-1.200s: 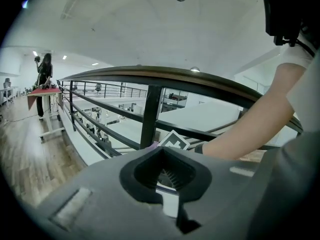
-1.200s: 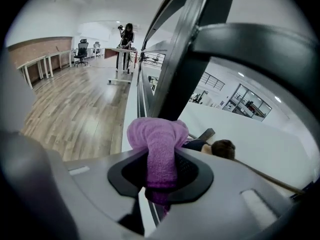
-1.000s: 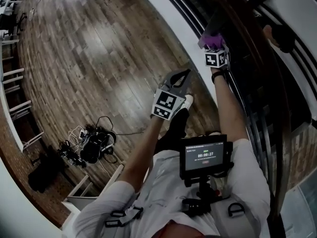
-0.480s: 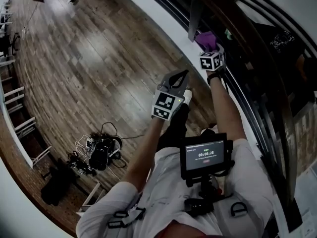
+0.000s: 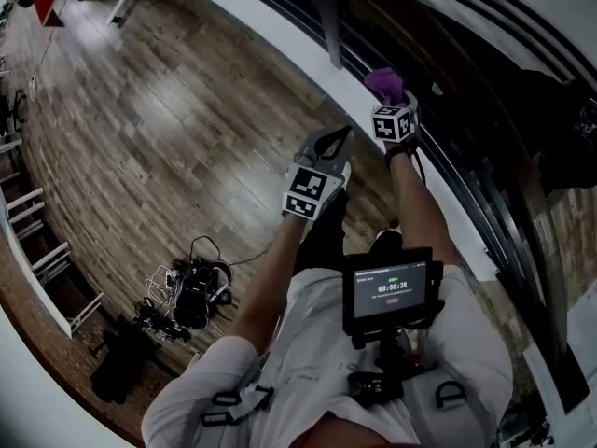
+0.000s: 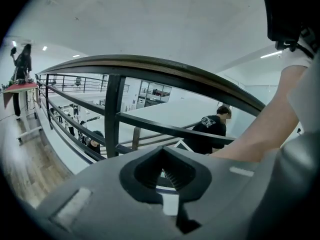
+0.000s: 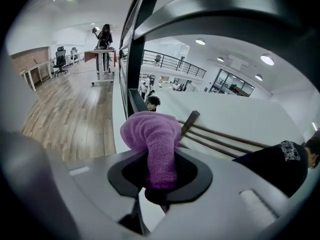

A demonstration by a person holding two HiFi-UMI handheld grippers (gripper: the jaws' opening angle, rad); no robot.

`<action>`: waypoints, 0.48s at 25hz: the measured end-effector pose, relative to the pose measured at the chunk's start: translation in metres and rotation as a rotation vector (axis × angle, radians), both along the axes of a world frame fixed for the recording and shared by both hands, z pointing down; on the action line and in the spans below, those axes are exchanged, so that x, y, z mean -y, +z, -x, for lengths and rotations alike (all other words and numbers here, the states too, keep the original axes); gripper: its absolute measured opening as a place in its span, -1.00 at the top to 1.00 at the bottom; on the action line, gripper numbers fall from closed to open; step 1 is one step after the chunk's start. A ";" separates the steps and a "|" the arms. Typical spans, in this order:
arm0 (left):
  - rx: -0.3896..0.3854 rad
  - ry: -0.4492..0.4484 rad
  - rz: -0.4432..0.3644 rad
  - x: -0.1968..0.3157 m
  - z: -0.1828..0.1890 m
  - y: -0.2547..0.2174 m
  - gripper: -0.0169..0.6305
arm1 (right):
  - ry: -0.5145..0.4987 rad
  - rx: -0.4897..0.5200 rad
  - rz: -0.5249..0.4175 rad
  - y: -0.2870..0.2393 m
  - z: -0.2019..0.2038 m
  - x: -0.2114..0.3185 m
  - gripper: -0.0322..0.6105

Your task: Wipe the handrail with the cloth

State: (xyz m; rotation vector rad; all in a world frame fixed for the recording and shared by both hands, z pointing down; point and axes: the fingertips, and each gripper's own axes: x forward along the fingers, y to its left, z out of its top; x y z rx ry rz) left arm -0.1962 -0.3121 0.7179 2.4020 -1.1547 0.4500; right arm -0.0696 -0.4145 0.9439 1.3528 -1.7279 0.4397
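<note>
Right hand-held gripper (image 7: 160,171) clamps purple cloth (image 7: 152,134) near the handrail (image 7: 225,14); left hand-held gripper (image 6: 162,171) closed, empty. Best pressed flat, slid steadily.

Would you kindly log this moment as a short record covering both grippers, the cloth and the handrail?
left gripper: jaws together, nothing held, facing the railing
right gripper: shut on purple knitted cloth
cloth position: bunched, sticking out past the jaws, below the dark curved handrail, not touching it
wooden plank floor: tangle of cables lying on it
</note>
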 end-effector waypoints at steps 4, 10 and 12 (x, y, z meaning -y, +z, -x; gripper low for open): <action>0.004 0.047 0.001 -0.015 -0.028 0.006 0.95 | 0.025 0.003 0.007 0.005 -0.028 -0.026 0.64; -0.005 0.123 0.002 -0.027 -0.068 0.007 0.95 | 0.066 0.005 0.016 0.008 -0.058 -0.057 0.63; -0.007 0.153 0.002 -0.033 -0.083 0.008 0.95 | 0.079 0.007 0.020 0.008 -0.069 -0.069 0.63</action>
